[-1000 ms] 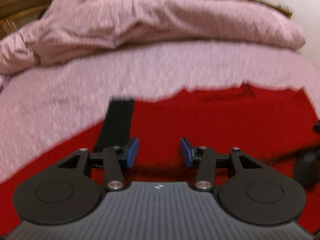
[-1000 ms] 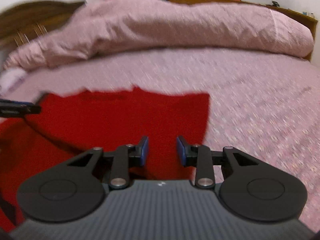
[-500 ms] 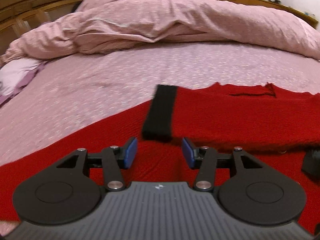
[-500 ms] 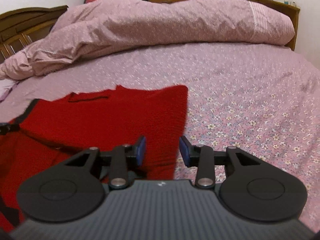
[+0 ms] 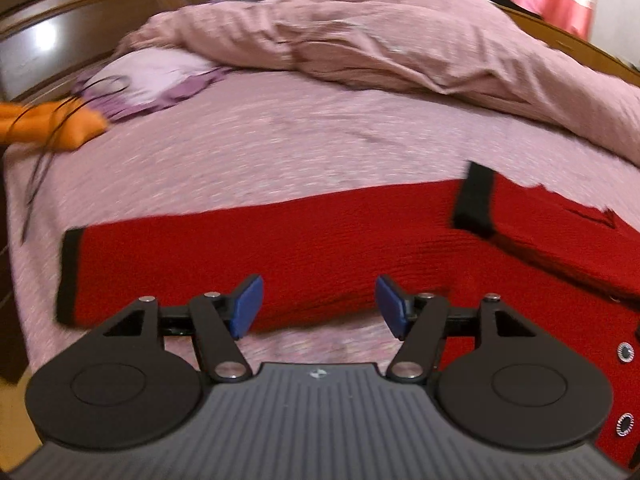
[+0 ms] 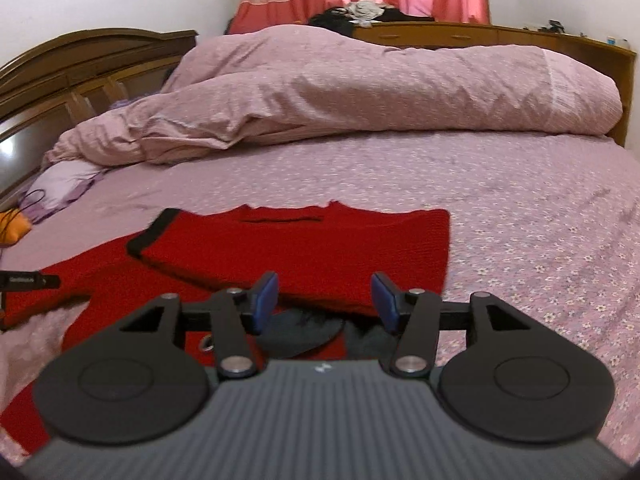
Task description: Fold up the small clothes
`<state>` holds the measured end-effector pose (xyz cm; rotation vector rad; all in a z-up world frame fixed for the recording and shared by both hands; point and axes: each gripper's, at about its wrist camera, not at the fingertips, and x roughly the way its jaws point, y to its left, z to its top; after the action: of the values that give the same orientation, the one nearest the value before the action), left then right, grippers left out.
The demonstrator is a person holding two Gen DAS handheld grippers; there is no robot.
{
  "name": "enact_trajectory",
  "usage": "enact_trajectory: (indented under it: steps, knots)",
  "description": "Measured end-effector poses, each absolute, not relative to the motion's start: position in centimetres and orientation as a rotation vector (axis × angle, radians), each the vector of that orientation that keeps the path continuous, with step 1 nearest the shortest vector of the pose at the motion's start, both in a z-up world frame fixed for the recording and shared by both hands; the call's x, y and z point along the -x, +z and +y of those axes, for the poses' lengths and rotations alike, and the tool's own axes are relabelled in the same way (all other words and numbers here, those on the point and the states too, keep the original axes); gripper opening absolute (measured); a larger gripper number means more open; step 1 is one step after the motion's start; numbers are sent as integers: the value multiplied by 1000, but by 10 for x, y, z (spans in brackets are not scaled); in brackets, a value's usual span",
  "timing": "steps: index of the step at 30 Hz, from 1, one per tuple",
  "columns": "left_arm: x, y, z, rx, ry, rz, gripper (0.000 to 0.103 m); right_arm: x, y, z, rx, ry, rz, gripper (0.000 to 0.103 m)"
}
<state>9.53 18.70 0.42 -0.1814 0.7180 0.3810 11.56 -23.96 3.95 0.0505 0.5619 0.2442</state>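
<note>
Red knit cardigan [image 6: 304, 248] lies flat on the floral pink bedsheet [image 6: 520, 208], near the bed's front edge, well short of the heaped duvet [image 6: 360, 92]. One sleeve with a black cuff [image 6: 150, 232] is already folded across the cardigan's body; the other sleeve [image 5: 260, 252] stretches out sideways from the body, its black cuff [image 5: 70, 276] at the far tip. Left gripper [image 5: 318, 306] hangs over that outstretched sleeve, jaws just opening, standing apart with nothing between the blue pads. Right gripper [image 6: 324, 300] sits over the body's near edge, jaws likewise just opening, empty. Step in hand, by my reading: between folds, one sleeve done and released. Next move likely calls for the left gripper to pinch the loose sleeve near its cuff and carry it across the body, keeping the knit from dragging. Hard to read: the left view is blurred; metal eyelets [image 5: 626, 350] show at the cardigan's edge; a dark patch beneath the right gripper cannot be identified; the cardigan's near hem is cut off.
</note>
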Motion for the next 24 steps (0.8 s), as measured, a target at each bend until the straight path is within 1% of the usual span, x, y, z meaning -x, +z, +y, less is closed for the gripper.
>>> enact_trajectory:
  steps: [9, 17, 24]
  knots:
    - [-59, -12, 240, 375, 535, 702, 69, -99, 49, -236, -76, 221, 561, 55]
    - [-54, -29, 260, 541, 553, 666, 69, -92, 42, -232, -97, 199, 591, 55]
    - [-57, -41, 275, 670, 546, 599, 69, -89, 38, -230, -102, 181, 609, 55]
